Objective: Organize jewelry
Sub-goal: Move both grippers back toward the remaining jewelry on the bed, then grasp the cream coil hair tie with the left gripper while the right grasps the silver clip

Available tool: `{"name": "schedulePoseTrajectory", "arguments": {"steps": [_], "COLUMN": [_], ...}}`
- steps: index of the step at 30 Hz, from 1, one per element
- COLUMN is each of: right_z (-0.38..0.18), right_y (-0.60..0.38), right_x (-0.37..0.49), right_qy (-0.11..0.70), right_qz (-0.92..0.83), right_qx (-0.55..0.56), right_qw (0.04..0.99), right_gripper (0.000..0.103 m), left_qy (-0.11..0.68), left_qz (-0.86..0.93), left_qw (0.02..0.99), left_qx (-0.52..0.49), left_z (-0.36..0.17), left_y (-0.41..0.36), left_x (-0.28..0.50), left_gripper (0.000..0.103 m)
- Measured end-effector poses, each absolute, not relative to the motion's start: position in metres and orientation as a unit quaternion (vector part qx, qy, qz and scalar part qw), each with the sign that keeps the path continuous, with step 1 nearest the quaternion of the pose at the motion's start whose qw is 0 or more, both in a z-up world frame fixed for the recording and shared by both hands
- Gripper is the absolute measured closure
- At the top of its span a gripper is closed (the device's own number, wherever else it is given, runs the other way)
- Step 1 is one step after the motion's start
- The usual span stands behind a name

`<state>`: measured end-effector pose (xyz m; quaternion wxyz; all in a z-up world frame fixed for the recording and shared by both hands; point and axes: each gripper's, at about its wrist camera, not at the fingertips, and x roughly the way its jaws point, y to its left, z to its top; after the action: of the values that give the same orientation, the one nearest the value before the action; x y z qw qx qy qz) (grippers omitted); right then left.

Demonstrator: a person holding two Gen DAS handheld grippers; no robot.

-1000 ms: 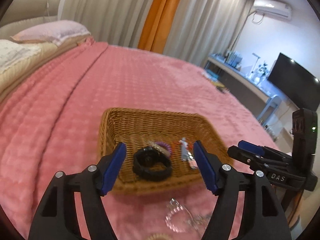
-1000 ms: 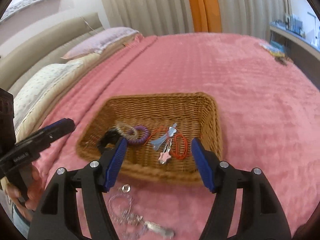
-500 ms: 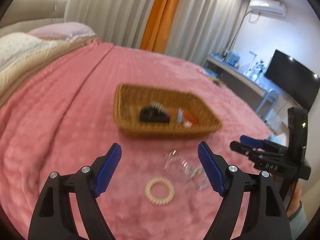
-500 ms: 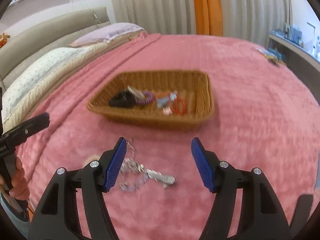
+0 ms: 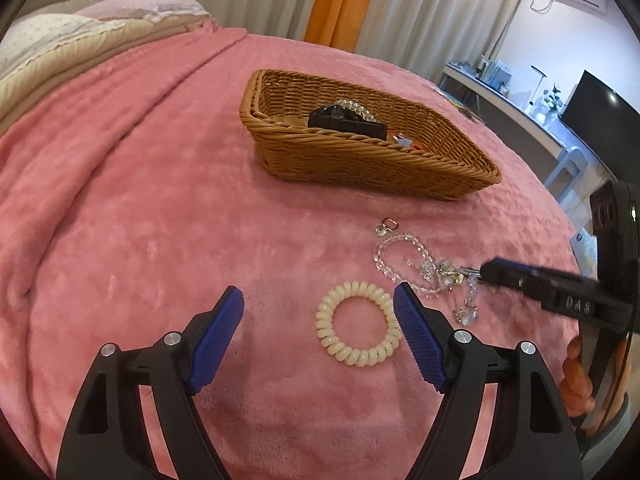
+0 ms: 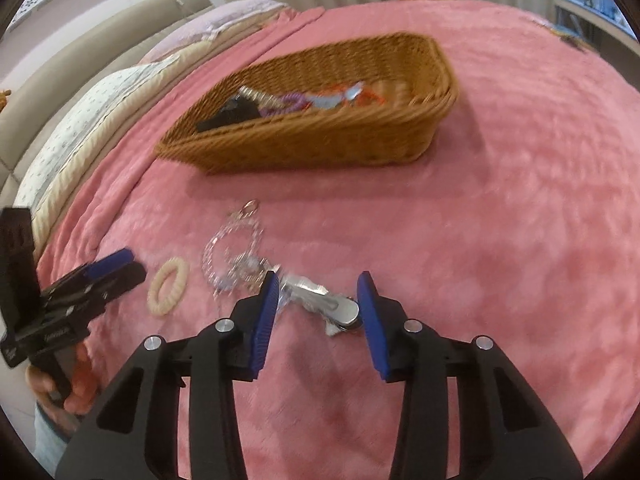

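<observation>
Through the left wrist camera I see my left gripper [image 5: 318, 304] low over the pink blanket [image 5: 132, 208], its blue pads wide apart. The cream spiral hair tie [image 5: 357, 324] lies flat between them, close to the right pad, and I cannot tell whether it touches. Just beyond it sits a clear bead bracelet [image 5: 404, 260] tangled with small silver pieces, and a little gold ring charm [image 5: 390, 224] lies apart from it, toward the wicker basket [image 5: 360, 160]. This view looks over the basket's near wall onto a black band [image 5: 344, 120] with a clear beaded piece behind it. At the right edge the right gripper [image 5: 486, 272] reaches in side-on, its tip at the silver tangle; from here I cannot read its jaws.

The right wrist camera, somewhat blurred, settles that: the right gripper [image 6: 318, 304] has its jaws closing, with a silver hair clip [image 6: 336, 308] lying between the pads, its far end right against the right pad. That clip is barely legible from the left. This side also shows more inside the basket [image 6: 320, 140]: a purple coil [image 6: 288, 102] and orange cord [image 6: 368, 96] beside the black band. The hair tie [image 6: 168, 286] lies at the left, near the left gripper [image 6: 116, 268], held by a hand [image 6: 60, 384].
</observation>
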<state>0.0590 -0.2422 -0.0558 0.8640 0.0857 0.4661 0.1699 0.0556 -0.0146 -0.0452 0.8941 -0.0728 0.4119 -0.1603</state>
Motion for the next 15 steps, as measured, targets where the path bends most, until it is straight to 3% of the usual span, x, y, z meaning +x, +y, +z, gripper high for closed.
{"name": "schedulePoseTrajectory", "arguments": {"steps": [15], "right_z": [-0.059], "right_y": [-0.217], "right_x": [0.046], "right_qy": [0.459], "right_qz": [0.103], "right_qx": [0.014], "right_qw": [0.883], "right_gripper": [0.066], "left_qy": [0.433], "left_qz": [-0.172], "left_qw": [0.883], "left_qx": [-0.055], "left_z": [-0.057], "left_y": [-0.027], "left_x": [0.055], "left_gripper": [0.04]}}
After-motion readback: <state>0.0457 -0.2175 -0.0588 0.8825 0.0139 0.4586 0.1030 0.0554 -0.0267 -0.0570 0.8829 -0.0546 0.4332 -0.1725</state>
